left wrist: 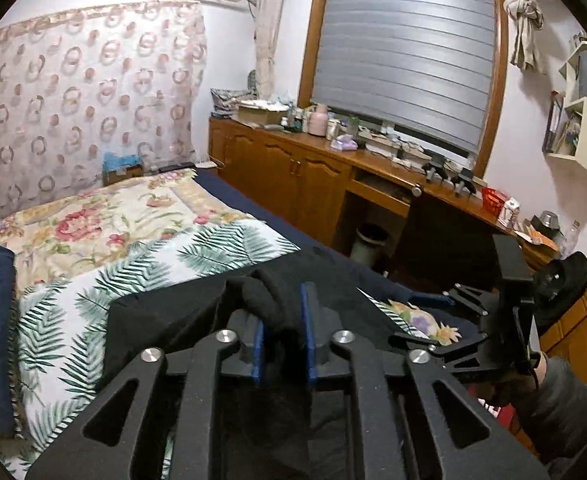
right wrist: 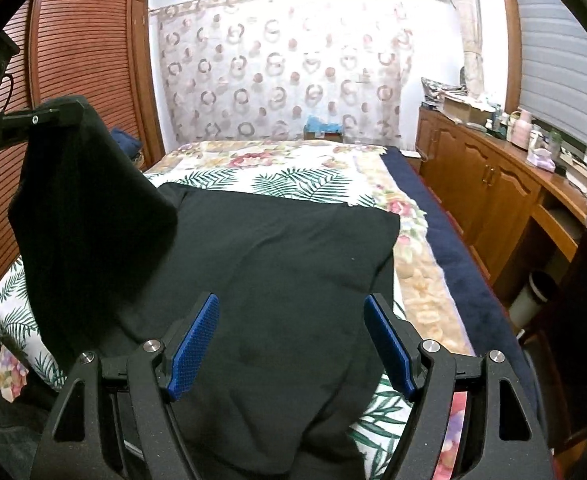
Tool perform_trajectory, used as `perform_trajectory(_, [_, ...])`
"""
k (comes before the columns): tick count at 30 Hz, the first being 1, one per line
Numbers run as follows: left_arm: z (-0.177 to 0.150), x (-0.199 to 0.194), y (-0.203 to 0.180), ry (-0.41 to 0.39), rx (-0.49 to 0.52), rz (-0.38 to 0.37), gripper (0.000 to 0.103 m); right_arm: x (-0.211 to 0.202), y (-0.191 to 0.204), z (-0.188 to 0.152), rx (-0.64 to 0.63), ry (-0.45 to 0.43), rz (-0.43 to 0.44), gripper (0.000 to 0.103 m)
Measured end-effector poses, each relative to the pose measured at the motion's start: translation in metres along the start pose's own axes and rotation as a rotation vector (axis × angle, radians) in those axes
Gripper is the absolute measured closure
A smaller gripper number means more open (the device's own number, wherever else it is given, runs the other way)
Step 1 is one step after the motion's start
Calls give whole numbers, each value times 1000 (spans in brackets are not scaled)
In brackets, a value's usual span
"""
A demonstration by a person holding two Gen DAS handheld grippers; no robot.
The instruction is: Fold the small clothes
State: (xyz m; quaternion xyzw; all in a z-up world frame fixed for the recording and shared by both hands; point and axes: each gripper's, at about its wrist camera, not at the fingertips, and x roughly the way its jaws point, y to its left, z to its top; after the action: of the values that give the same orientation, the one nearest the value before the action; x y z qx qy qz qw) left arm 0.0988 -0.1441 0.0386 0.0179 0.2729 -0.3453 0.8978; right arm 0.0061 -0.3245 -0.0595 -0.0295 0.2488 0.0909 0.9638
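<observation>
A: What was the cloth like?

B: The black garment (right wrist: 277, 264) was soft, matte knit, spread on the bed's leaf-print sheet (right wrist: 293, 180), its far edge straight with a square far-right corner. Its long axis ran away from the camera, toward the curtained wall.

A: And the grippers?

B: The left gripper (left wrist: 283, 320) was clamped on a bunched fold of it, lifting that left corner into a hanging flap. The right gripper (right wrist: 291, 344) hovered over the near part, blue ridged pads (right wrist: 193, 348) wide apart, nothing between them.

A: Room to move?

B: Open sheet beyond the far edge; a navy blanket (right wrist: 445, 240) strip, then wooden cabinets (right wrist: 485, 184), on the right.
</observation>
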Motion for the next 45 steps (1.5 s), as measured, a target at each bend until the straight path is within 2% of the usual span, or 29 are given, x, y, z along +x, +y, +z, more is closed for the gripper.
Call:
perform_trajectory(2, [-4, 4, -3, 14, 8, -9, 61, 1, 4, -3, 2, 2, -4, 26])
perform_trajectory(6, [-14, 7, -6, 33, 34, 19, 55, -2, 4, -4, 11, 6, -2, 26])
perform_trajectory(10, [-27, 4, 5, 40, 27, 54, 32, -2, 4, 0, 8, 8, 10, 26])
perform_trajectory(11, [-31, 2, 9, 39, 26, 71, 29, -1, 6, 1, 6, 8, 14, 26])
perform_trajectory(16, [-52, -5, 29, 37, 11, 175, 28, 9, 7, 5, -5, 19, 51, 26])
perform_trajectory(19, [-66, -7, 44, 46, -21, 208, 28, 16, 12, 7, -25, 31, 72, 26])
perform_trajectory(26, [-91, -10, 73, 69, -100, 253, 28, 35, 24, 12, -78, 69, 144, 27])
perform_trajectory(33, [-108, -12, 84, 81, -133, 272, 28, 58, 21, 13, -101, 153, 216, 27])
perform_trajectory(36, [-112, -11, 85, 83, -138, 273, 28, 61, 18, 13, -105, 177, 239, 33])
perform_trajectory(39, [-114, -11, 85, 85, -142, 271, 28, 59, 15, 13, -117, 185, 254, 48])
perform_trajectory(41, [-115, -10, 84, 88, -143, 270, 28, 60, 15, 15, -125, 189, 284, 68])
perform_trajectory(42, [-116, -10, 84, 88, -143, 270, 28, 59, 15, 15, -130, 189, 292, 71])
perform_trajectory(44, [-116, -10, 84, 88, -143, 271, 28, 56, 15, 16, -151, 182, 295, 83])
perform_trajectory(45, [-116, -10, 84, 88, -143, 272, 28, 54, 15, 17, -157, 177, 299, 85])
